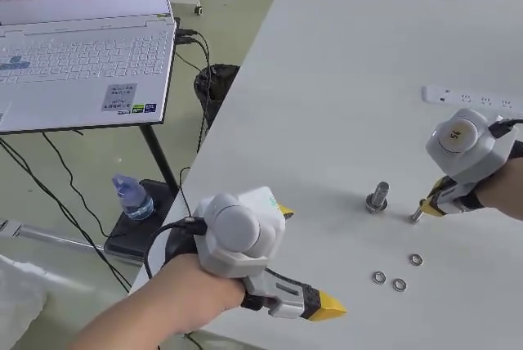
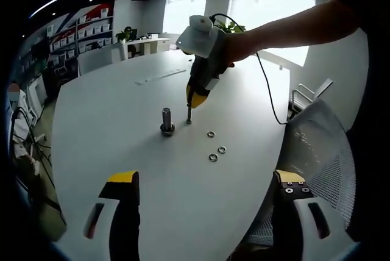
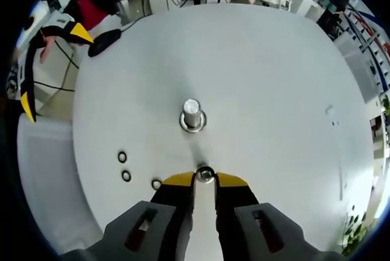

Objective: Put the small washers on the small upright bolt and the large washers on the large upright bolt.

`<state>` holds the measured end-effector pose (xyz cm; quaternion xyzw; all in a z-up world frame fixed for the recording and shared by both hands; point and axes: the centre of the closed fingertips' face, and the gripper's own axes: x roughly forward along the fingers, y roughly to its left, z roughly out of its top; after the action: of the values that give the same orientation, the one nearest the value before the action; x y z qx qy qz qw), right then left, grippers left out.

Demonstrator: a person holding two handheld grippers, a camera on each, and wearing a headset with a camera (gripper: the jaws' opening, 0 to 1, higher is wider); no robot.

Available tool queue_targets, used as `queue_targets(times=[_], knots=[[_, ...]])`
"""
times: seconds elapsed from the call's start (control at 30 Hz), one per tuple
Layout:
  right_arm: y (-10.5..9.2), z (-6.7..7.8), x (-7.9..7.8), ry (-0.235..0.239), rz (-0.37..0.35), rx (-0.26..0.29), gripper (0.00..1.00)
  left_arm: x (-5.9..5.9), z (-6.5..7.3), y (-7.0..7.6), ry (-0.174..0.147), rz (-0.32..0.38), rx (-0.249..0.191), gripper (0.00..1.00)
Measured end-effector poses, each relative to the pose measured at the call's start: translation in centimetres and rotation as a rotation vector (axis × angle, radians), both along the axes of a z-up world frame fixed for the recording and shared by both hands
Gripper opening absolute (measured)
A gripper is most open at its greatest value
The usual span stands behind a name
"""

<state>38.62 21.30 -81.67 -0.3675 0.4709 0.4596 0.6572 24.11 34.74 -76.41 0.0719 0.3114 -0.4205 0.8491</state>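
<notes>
The large upright bolt (image 1: 377, 196) stands mid-table with a ring around its foot (image 3: 192, 121). Just right of it stands the small upright bolt (image 1: 417, 216). My right gripper (image 1: 426, 206) is at that bolt's top, jaws nearly together on a small round metal piece (image 3: 205, 174) that looks like a small washer. Three loose washers (image 1: 399, 284) lie nearer to me, also seen as washers (image 3: 126, 176) left of the right jaws. My left gripper (image 1: 309, 260) hovers at the table's near edge, wide open with nothing in it (image 2: 205, 178), pointing at both bolts (image 2: 166, 121).
A white power strip (image 1: 474, 98) lies at the far right of the table (image 1: 343, 80). A laptop (image 1: 82, 47) on a stand sits off the table's left edge, with cables and a water bottle (image 1: 131, 196) on the floor below. A mesh chair (image 2: 317, 151) stands beside the table.
</notes>
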Motion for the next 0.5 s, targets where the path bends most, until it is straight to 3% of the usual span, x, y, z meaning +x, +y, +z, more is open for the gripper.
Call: queue_targets(times=[0.5], knots=[[0.0,-1.6,-0.1,0.017,0.017,-0.028,0.13,0.3,0.3,-0.1,-0.003,0.004,-0.014,0.89]])
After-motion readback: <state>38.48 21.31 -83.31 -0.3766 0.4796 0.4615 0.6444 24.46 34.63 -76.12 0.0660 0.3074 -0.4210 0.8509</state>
